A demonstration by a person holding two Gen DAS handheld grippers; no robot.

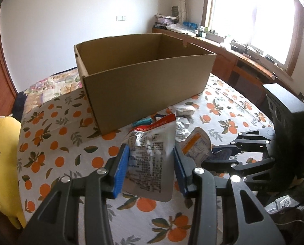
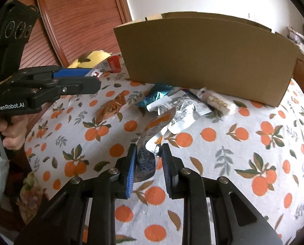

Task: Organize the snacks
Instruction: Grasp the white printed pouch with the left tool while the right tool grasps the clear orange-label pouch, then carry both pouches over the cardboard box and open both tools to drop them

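My left gripper (image 1: 150, 163) is shut on a silver pouch with a red top (image 1: 152, 153), held up off the orange-patterned tablecloth (image 1: 60, 143) in front of the open cardboard box (image 1: 143, 85). In the right wrist view this gripper (image 2: 92, 77) hangs at the upper left, and the pouch's red top (image 2: 114, 63) pokes out past it. My right gripper (image 2: 148, 163) is low over the cloth, shut on the near end of an orange-labelled pouch (image 2: 158, 126). The left wrist view shows the right gripper (image 1: 209, 156) at that pouch (image 1: 196, 147). The box (image 2: 209, 61) stands behind.
Loose snacks lie by the box's near wall: a teal packet (image 2: 158, 94), a crumpled silver pouch (image 2: 182, 112), a white roll (image 2: 219, 102) and a brown packet (image 2: 111, 108). A yellow plush toy (image 1: 2, 163) sits at the table's left edge. A hand (image 2: 12, 130) holds the left gripper.
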